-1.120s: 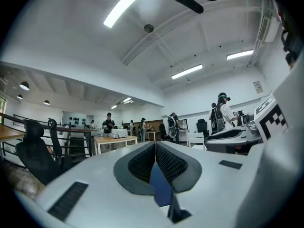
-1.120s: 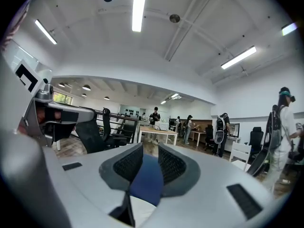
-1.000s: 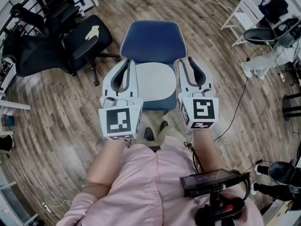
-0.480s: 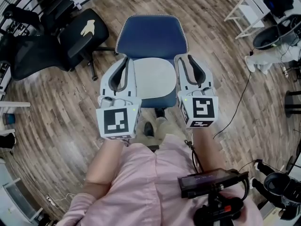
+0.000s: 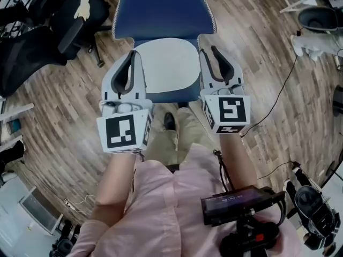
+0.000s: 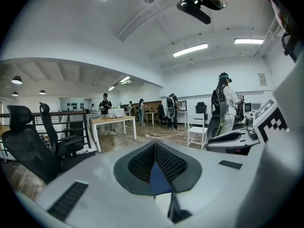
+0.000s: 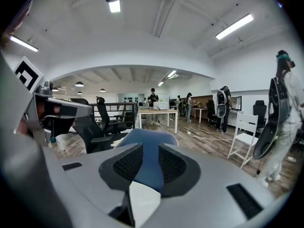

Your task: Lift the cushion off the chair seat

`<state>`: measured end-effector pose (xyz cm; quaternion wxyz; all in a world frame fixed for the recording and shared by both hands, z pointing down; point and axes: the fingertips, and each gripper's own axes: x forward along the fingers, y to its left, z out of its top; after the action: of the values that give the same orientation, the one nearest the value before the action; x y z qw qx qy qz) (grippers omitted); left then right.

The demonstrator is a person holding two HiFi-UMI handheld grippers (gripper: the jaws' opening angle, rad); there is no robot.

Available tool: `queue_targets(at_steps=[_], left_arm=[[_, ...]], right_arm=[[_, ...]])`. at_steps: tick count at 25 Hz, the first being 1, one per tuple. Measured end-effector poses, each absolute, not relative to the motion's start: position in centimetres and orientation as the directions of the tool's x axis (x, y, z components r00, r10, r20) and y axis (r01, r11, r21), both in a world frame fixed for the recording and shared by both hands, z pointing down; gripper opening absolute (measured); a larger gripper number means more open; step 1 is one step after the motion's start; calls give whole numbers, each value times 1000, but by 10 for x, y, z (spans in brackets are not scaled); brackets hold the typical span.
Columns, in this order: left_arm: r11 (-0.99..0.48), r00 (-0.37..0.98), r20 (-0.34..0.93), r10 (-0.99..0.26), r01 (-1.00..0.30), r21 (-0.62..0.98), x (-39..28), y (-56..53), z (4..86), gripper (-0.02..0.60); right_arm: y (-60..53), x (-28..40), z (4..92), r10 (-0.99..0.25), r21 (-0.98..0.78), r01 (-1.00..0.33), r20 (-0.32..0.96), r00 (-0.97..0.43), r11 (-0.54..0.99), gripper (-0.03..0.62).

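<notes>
Head view: the cushion (image 5: 167,63), pale grey, lies flat on the seat of the blue chair (image 5: 161,12), with blue showing behind it and along the front edge. The left gripper (image 5: 132,55) runs along the cushion's left edge and the right gripper (image 5: 209,51) along its right edge, both pointing toward the backrest. Their bodies hide the cushion's side edges from above, so I cannot tell whether either one touches it

The gripper views settle the jaws, which the head view does not:
- Left gripper view: jaw tips meet, clenched on nothing. A wedge of blue shows behind the pads and a sliver of cushion sits low in frame
- Right gripper view: jaws parted, released. The blue backrest fills the gap, with a pale corner of cushion below
- Both also give the room at standing height: a person with a backpack (image 6: 224,99), a white chair (image 7: 244,139), ceiling strip lights

Around: a black office chair (image 5: 75,25) stands at upper left on the wooden floor (image 5: 268,47). The wearer's pink shirt (image 5: 161,208) and a black chest device (image 5: 236,208) fill the bottom of the head view. A dark shoe (image 5: 169,121) shows just in front of the seat edge

Against half a second ago: chair and cushion sit higher in the head view, the backrest top now close to the frame edge. The left marker cube has drifted left. Both grippers flank the cushion as before, and the cushion lies on the seat, not lifted
</notes>
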<state>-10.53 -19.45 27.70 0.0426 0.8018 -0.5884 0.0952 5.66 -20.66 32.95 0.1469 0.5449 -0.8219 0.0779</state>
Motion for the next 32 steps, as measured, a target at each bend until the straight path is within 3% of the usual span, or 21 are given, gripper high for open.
queue_targets(at_steps=[16,32], left_arm=[[-311,261,481,-837,-950,-25,-100,-244,470,15],[-321,258,589,-766,-947,-1,-98,-241,600,15]], right_arm=[[-242,81,551,-735,-69,-927,589,-337,369,118],[-210,95,715,-639,-151,-945,704,-309,290,144]])
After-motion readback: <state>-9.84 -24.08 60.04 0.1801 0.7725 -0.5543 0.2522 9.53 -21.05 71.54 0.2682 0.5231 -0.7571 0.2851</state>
